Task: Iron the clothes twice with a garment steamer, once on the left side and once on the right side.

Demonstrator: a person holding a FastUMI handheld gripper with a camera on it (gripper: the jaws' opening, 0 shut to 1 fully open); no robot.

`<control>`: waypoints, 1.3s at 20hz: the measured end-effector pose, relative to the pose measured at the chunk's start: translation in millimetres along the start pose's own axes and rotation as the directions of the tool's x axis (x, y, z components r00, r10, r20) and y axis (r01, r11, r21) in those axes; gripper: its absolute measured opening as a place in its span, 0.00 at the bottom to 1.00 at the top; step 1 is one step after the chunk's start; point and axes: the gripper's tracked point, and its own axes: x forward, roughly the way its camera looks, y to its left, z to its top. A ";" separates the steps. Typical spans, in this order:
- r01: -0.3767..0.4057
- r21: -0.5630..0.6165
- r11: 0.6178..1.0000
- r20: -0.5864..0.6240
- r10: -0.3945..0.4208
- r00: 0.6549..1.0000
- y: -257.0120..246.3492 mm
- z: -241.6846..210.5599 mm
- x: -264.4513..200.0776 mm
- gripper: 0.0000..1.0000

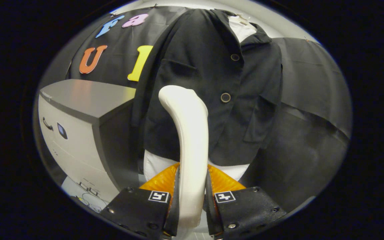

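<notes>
Here we have the gripper (pixel 192 186) clamped on the steamer (pixel 189 133), both fingers pressing its handle. The jacket (pixel 208 83) hangs at twelve o'clock, seemingly touching the head. We should stroke slowly, flat, along one side.

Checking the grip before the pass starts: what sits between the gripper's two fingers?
In the gripper view, the white steamer handle stands between the fingers of the gripper, both pressing on it. It rises in front of the black jacket.

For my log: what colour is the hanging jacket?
Black, with dark round buttons; gripper view shows it.
</notes>
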 end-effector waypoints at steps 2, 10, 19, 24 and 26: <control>-0.004 0.005 1.000 -0.018 0.005 1.000 3.1 -13.7 2.8 0.36; -0.023 0.020 1.000 -0.206 0.026 0.978 14.6 -83.9 8.7 0.37; 0.003 0.141 0.990 -0.194 0.024 0.981 11.6 -71.8 -13.6 0.37; 0.066 0.249 0.966 -0.062 -0.052 0.997 -52.8 -6.5 -60.8 0.36; 0.114 0.306 0.945 -0.026 -0.111 0.993 -84.8 14.8 -80.4 0.36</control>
